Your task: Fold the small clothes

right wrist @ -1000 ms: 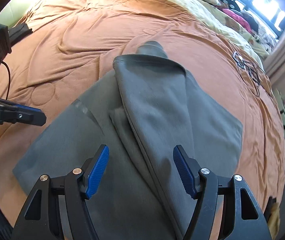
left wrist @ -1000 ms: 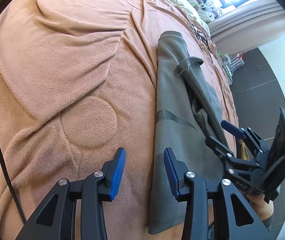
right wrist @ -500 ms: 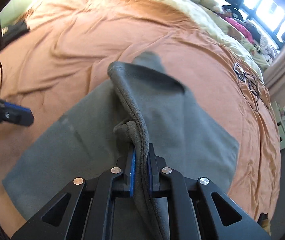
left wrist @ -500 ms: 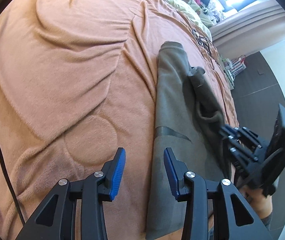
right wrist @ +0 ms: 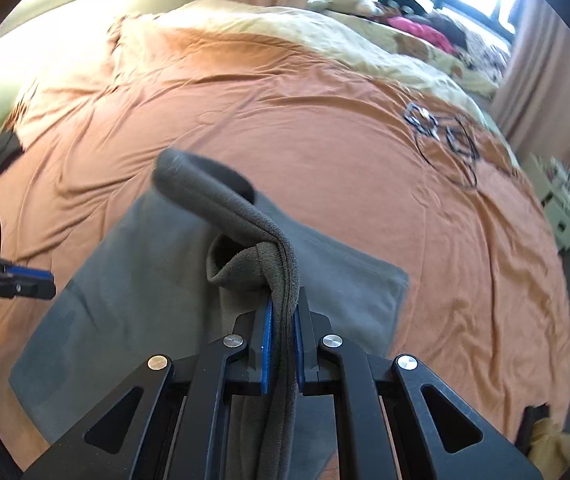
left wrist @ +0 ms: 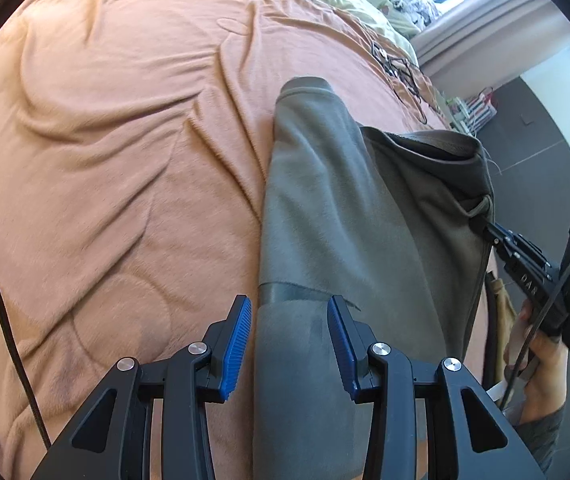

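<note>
A grey fleece garment lies on the orange bedspread. My right gripper is shut on a bunched fold of the grey garment and lifts that flap off the bed. In the left wrist view the right gripper shows at the right edge, pulling the raised flap, with a person's hand behind it. My left gripper stands open just above the garment's near end, its blue pads on either side of the cloth's left edge without pressing it. The left gripper's fingertips enter the right wrist view from the left.
A black cable runs over the bedspread at the left. A tangle of thin wires lies on the bed farther back. A pale quilt with piled clothes lies by the window. A low white shelf stands beside the bed.
My right gripper closed on a fold of the grey garment and has raised it, pulling the flap up and to the right. My left gripper moved over the garment's near left edge, still open.
</note>
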### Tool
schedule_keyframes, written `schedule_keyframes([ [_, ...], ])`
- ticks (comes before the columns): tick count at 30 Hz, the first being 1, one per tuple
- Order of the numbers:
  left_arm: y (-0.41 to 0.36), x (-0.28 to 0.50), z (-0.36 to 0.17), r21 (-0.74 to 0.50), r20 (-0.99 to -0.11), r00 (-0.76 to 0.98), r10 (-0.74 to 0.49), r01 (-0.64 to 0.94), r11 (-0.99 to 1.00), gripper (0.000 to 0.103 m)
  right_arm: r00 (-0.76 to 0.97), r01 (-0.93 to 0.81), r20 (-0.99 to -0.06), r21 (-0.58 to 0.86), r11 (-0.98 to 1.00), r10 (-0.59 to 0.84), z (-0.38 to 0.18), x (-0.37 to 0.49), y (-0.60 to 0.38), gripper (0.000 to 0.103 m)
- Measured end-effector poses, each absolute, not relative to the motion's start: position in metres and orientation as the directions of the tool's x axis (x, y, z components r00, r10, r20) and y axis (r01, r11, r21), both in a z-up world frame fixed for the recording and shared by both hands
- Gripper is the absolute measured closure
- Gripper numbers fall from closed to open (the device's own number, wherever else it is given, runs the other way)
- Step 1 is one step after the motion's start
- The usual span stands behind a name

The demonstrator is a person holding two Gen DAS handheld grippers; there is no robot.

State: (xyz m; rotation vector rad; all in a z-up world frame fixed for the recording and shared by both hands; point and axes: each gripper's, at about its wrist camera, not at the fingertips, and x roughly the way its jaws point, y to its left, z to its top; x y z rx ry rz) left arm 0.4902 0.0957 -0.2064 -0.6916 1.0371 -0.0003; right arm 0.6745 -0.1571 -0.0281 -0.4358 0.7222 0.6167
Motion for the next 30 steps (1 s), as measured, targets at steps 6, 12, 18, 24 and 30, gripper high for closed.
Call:
schedule_keyframes([
  [6, 0.089, 0.507, -0.209, -0.465, -0.824, 0.495, -0.276, -0.312, 0.828, 0.061, 0.511, -0.59, -0.725, 0.094, 0.802, 0.461, -0.054, 0.714, -0.204, 0.098],
  [12, 0.09, 0.526, -0.213, -0.408, -0.852, 0.468, -0.235, -0.313, 0.857, 0.061, 0.436, -0.468, -0.717, 0.336, 0.817, 0.544, -0.097, 0.749, -0.245, 0.098],
  [18, 0.093, 0.538, -0.22, -0.383, -0.868, 0.446, -0.219, -0.32, 0.867, 0.061, 0.425, -0.418, -0.703, 0.407, 0.812, 0.571, -0.1, 0.758, -0.262, 0.099],
  [24, 0.09, 0.542, -0.219, -0.387, -0.865, 0.447, -0.228, -0.305, 0.87, 0.061, 0.438, -0.375, -0.695, 0.436, 0.818, 0.571, -0.089, 0.752, -0.277, 0.099],
  [30, 0.086, 0.552, -0.223, -0.37, -0.872, 0.436, -0.222, -0.289, 0.883, 0.061, 0.447, -0.335, -0.682, 0.472, 0.815, 0.579, -0.097, 0.745, -0.288, 0.098],
])
